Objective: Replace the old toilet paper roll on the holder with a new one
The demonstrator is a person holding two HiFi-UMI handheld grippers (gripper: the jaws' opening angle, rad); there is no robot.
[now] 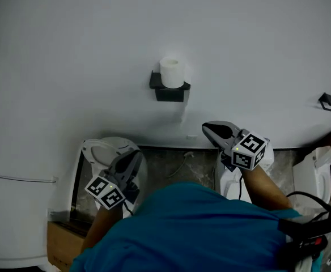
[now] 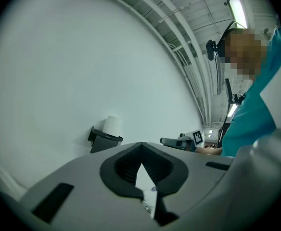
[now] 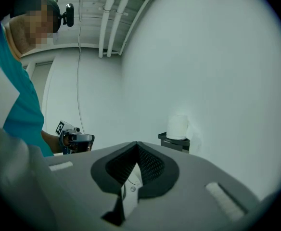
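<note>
Where the holder is fixed: the black holder (image 1: pixel 170 92) is mounted on the white wall (image 1: pixel 69 50) and is taken as the landmark for every place below.
Toilet paper roll: the white toilet paper roll (image 1: pixel 172 72) is stood upright on top of the holder and is touched by neither claw.
Left gripper (image 1: pixel 136 154): held below and to the left of the holder, well apart from it, and pointed toward the wall. Its jaws are seen pressed together, with nothing between them.
Right gripper (image 1: pixel 207 130): held below and to the right of the holder, nearer to it than the left one but clear of it. Its jaws are likewise closed tip to tip, and nothing is gripped.
Hook: a small black hook (image 1: pixel 327 101) is fixed to the wall far to the right of the holder, slightly lower.
Shirt: a teal shirt (image 1: pixel 194 231) is seen well below the holder, between the two arms.
</note>
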